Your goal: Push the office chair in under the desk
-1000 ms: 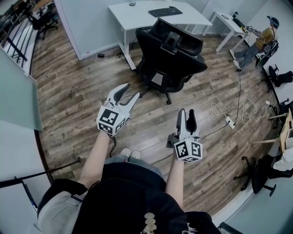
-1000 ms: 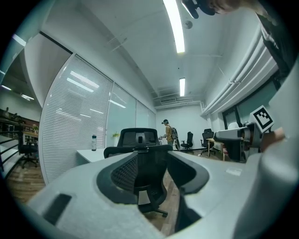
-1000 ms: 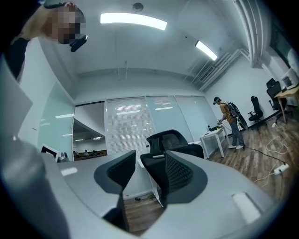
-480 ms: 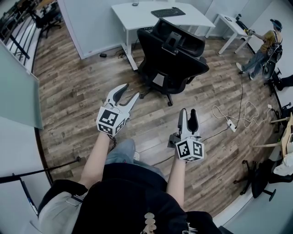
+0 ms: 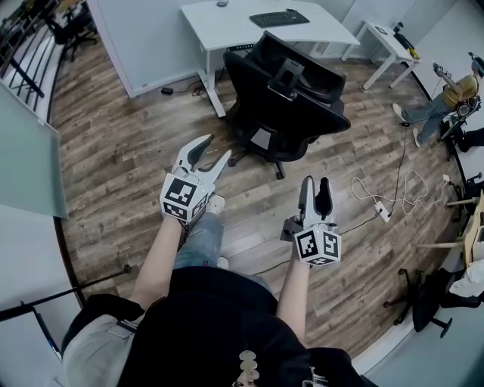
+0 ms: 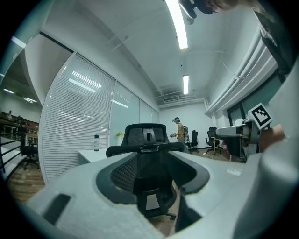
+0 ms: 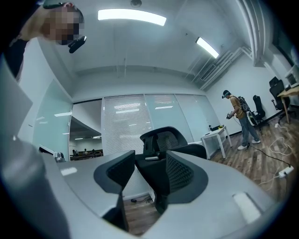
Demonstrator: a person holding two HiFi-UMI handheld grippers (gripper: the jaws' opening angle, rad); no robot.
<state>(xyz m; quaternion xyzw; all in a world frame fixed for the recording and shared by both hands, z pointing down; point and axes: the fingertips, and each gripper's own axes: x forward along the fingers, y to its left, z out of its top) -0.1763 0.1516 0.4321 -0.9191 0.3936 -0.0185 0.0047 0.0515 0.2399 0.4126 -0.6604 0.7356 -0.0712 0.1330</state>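
We hold both grippers out level over the brown wood-plank floor (image 5: 125, 155), pointing at the black mesh-backed office chair (image 5: 291, 94). The chair stands on the floor on the near side of the white desk (image 5: 227, 30), not under it. Its back and headrest are turned towards us.

The left gripper (image 5: 215, 149) has its claw spread wide with nothing in it. In the left gripper view the chair's back shows through the gap, well beyond the tips. The right gripper (image 5: 316, 184) sits to the right of the left one and slightly nearer to us. Its two jaws are also apart, though the gap is narrower, and they clamp nothing. The right gripper view frames the chair between them, again at a distance. Neither gripper touches the chair.

On the far part of the desk lies a flat black keyboard (image 5: 278, 18), and the left gripper view shows a small dark-capped bottle (image 6: 96, 142) standing on the desk's left side. A white power strip (image 5: 380, 204) with a looping pale cable lies on the floor to the right of the chair. Another person (image 5: 452, 92) is at the far right of the room.
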